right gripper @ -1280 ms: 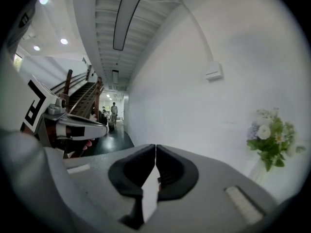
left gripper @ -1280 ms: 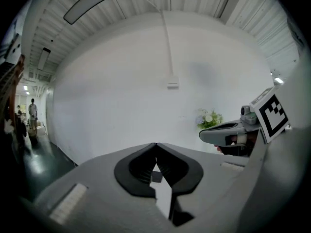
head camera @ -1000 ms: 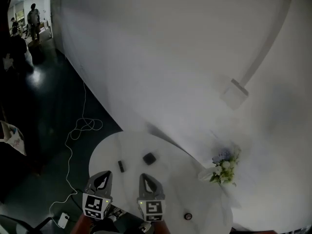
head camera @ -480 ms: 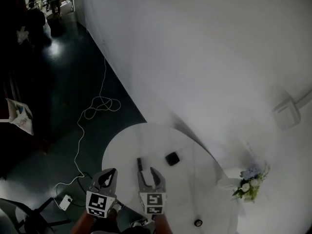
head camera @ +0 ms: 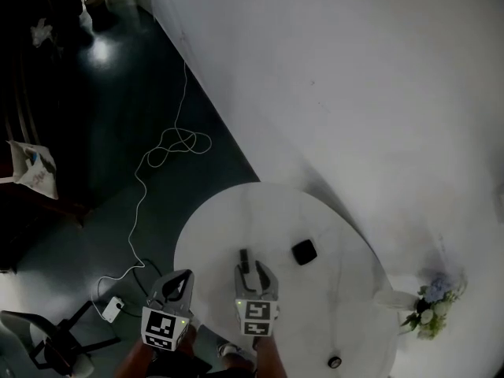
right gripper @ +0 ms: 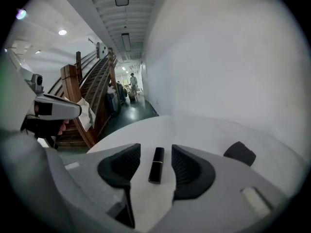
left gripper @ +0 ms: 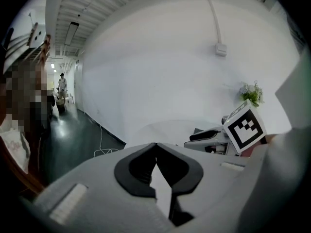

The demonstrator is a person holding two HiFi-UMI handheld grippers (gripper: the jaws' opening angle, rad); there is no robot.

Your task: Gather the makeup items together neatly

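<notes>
The left gripper (left gripper: 156, 160) is waiting closed and empty. The right gripper (head camera: 253, 277), whose jaws have just been opening, is framing the black lipstick (right gripper: 156, 165) lying on the round table (head camera: 228, 219), untouched. I think it should be lowering centred, squeezing across the tube, then carrying it toward the black compact (head camera: 304, 251).

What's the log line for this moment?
left gripper: shut, empty | right gripper: just opened, black lipstick tube lined up between jaws, ungripped

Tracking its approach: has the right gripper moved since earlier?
Yes: the right gripper moved toward the slim black lipstick tube, now lined up just ahead of its just-opened, empty jaws.
</notes>
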